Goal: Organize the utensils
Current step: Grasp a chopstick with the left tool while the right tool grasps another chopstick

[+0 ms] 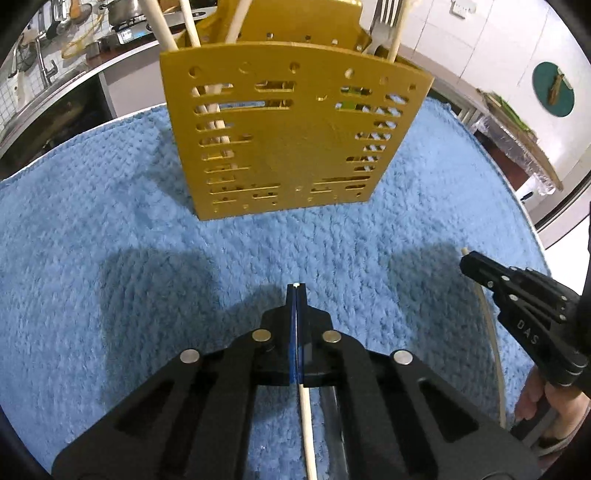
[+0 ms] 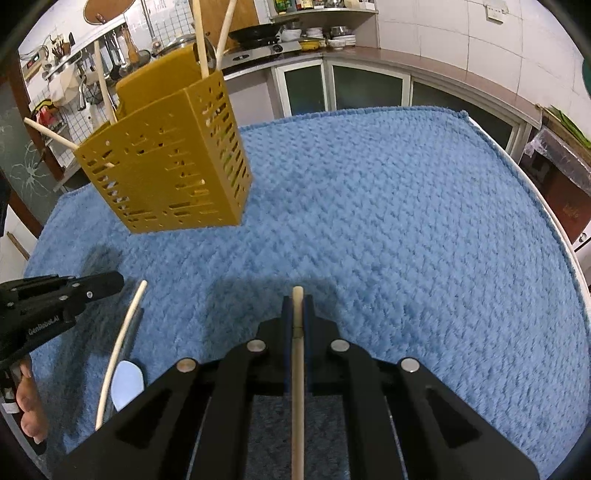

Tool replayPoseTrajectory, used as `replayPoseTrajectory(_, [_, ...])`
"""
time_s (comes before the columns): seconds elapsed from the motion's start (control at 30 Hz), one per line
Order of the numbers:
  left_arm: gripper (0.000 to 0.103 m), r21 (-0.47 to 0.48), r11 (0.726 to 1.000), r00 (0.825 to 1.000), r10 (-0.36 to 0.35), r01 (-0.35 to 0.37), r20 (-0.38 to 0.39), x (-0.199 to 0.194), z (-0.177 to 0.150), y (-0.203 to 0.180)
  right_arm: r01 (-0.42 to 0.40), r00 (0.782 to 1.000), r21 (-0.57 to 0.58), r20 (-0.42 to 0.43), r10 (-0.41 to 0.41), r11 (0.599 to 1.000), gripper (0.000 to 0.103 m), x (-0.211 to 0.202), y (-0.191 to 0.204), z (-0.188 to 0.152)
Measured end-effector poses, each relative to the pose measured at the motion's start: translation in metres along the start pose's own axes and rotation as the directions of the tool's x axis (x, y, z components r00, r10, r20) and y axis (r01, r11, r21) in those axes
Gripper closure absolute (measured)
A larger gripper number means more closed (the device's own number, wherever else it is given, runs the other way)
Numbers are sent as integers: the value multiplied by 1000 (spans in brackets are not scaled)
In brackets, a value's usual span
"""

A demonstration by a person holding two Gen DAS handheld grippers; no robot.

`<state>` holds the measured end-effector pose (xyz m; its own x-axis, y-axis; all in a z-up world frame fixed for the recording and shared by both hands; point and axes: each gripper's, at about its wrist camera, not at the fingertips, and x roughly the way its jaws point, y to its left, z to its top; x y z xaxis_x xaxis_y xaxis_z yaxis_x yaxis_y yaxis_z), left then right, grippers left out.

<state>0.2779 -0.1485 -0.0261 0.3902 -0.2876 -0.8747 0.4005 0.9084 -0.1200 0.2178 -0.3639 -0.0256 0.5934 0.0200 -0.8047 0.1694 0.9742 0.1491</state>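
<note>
A gold perforated utensil holder (image 1: 288,140) (image 2: 173,173) stands upright on the blue towel (image 1: 110,221) (image 2: 388,221). Several pale chopsticks (image 1: 190,26) and a fork (image 1: 384,22) stick out of its top. My left gripper (image 1: 296,291) (image 2: 118,280) is shut on a thin pale chopstick (image 1: 306,424) (image 2: 123,336), which runs back under the gripper. Its tip just shows at the fingertips. My right gripper (image 2: 297,306) (image 1: 466,263) is shut on a thicker wooden chopstick (image 2: 297,406) (image 1: 495,350). Both grippers hover over the towel in front of the holder, left and right of each other.
The towel covers a round table whose rim (image 2: 561,229) shows at the right. A white rounded shape (image 2: 127,384) lies beside the left chopstick. A hand (image 1: 535,398) (image 2: 29,398) grips each handle. Kitchen counters, a sink and a stove stand behind the table.
</note>
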Motion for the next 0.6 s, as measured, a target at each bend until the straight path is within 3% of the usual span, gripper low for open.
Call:
replayPoseTrajectory(0.17, [101,30,998,998,55,-55,-19,17,-5,-5,-6,1000,23,-13,7,1000,97,7,-6,-6])
replayPoseTrajectory(0.4, [100,37,997,997,72,-72,-19,22,-1,-7,-11,1000,38,-15,11,999,97,15,-9,-7])
replayPoseTrajectory(0.47, [90,26,998,998,64,-64,-14,22,3,-8,-8,1000,34,-14,8,999,97,15,-9,-7])
replayPoseTrajectory(0.53, [69,19,998,998,59,-59,5,17,4,-7,-3,1000,34,-18,3,999,97,17,-9,-7])
replayPoseTrajectory(0.6, [66,18,998,999,52,-52,13,13,4,-5,-2,1000,38,-19,2,999,97,18,-10,-7])
